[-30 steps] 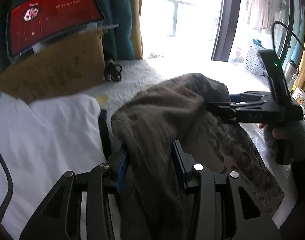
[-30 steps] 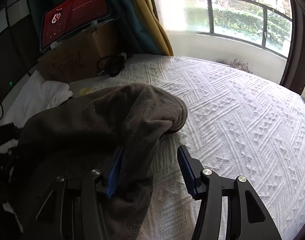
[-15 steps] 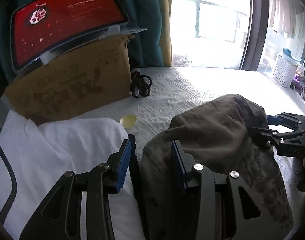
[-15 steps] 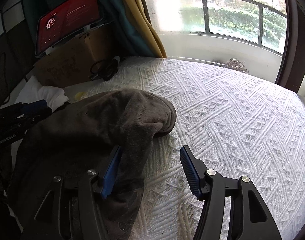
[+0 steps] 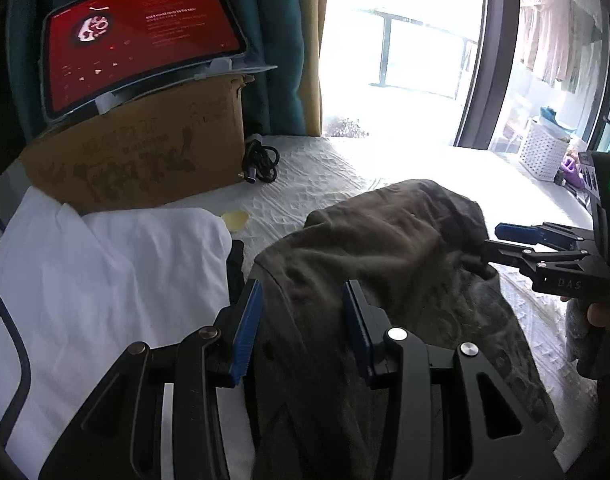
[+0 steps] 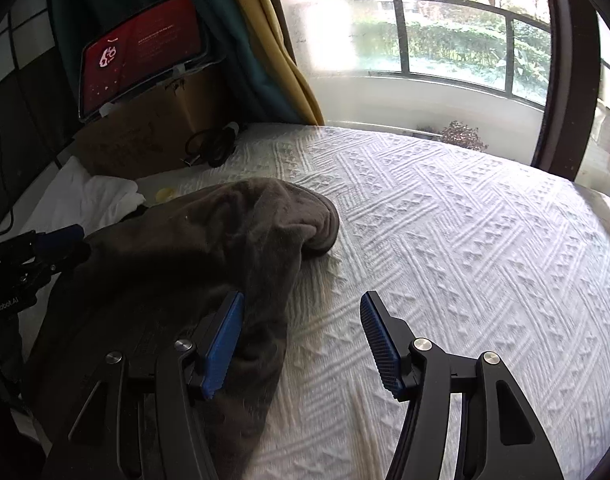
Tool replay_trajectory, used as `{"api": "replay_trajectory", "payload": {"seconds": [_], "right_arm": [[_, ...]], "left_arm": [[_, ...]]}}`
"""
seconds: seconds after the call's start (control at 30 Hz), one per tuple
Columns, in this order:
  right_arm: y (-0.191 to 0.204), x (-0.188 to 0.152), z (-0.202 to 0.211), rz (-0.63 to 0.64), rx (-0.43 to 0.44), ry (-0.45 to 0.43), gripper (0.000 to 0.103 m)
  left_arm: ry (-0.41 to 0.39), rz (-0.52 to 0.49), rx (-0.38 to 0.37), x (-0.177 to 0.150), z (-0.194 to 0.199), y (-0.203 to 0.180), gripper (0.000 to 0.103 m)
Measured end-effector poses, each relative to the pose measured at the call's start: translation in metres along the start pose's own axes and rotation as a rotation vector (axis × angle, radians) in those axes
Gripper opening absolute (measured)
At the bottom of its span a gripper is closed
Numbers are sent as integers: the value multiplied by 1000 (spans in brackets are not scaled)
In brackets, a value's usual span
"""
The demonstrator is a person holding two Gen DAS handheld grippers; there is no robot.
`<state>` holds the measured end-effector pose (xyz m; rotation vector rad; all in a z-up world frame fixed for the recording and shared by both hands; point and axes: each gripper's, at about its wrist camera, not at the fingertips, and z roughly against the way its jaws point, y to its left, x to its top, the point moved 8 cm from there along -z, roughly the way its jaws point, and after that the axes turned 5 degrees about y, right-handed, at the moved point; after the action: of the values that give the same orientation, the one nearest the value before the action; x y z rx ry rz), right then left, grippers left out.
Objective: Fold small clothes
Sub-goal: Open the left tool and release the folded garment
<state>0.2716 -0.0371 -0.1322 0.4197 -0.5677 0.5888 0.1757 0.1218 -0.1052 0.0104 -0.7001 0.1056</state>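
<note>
A dark brown fleecy garment (image 5: pixel 405 248) (image 6: pixel 209 240) lies bunched on the white textured bedcover (image 6: pixel 465 240). My left gripper (image 5: pixel 303 320) is shut on the garment's near-left edge, and cloth fills the gap between its blue pads. In the right wrist view the left gripper (image 6: pixel 65 246) shows at the garment's left side. My right gripper (image 6: pixel 301 336) is open at the garment's right edge. Its left pad (image 6: pixel 225 340) touches the cloth while its right pad (image 6: pixel 379 344) hangs over bare bedcover. In the left wrist view the right gripper (image 5: pixel 501 240) reaches in from the right, held by a hand.
A white cloth (image 5: pixel 105 264) lies left of the garment. Behind it stands a cardboard box (image 5: pixel 145 156) with a red-screened tablet (image 5: pixel 141 40) on top, and a coiled black cable (image 5: pixel 261 160) lies beside it. A small yellow disc (image 5: pixel 235 218) sits on the bedcover. Curtains and a window bound the far side.
The garment, raised and draped from my left gripper a second ago, now lies lower on the bed. My right gripper's jaws have widened a little and its right pad has come clear of the cloth.
</note>
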Motion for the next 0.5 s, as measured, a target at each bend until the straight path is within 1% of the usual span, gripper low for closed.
{"api": "replay_trajectory", "payload": {"seconds": [0.23, 0.5], "right_arm": [[-2, -15, 22, -11, -8, -20, 62], [-5, -32, 47, -19, -21, -44, 62]], "left_arm": [[-37, 40, -11, -12, 23, -12, 41], [-60, -9, -42, -23, 43, -43, 42]]}}
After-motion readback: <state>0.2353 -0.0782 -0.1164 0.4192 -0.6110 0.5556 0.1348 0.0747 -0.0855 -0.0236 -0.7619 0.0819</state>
